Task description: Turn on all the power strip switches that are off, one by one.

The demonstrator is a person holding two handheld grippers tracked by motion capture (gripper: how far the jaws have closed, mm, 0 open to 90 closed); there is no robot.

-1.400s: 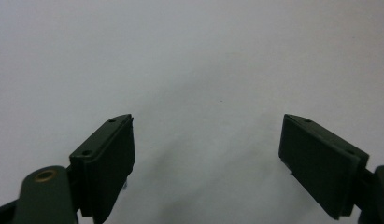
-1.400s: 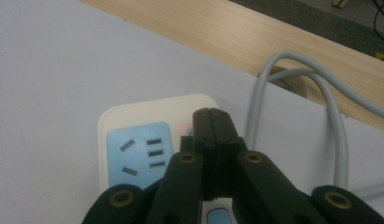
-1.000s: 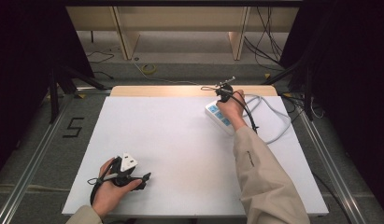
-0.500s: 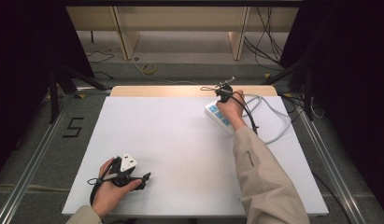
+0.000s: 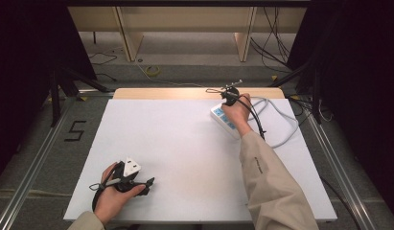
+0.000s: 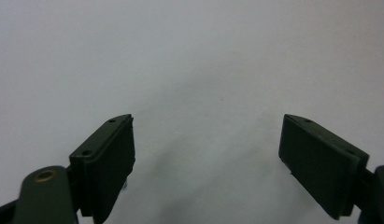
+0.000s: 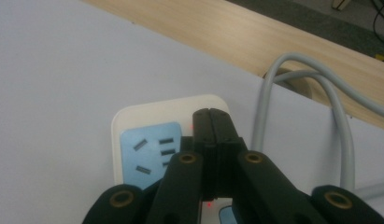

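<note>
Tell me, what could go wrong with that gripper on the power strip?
1. The right gripper, jaws shut, is over the power strip by a small red light, maybe its switch. Pressing off-centre, the tips could slip off.
2. The strip sits loose on the table, so a hard push might slide it.
3. The grey cable loops close by and could snag the hand.

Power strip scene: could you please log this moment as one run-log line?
right gripper: shut, tips on power strip | left gripper: open, nothing between fingers, over white table | grey cable: looped beside strip
</note>
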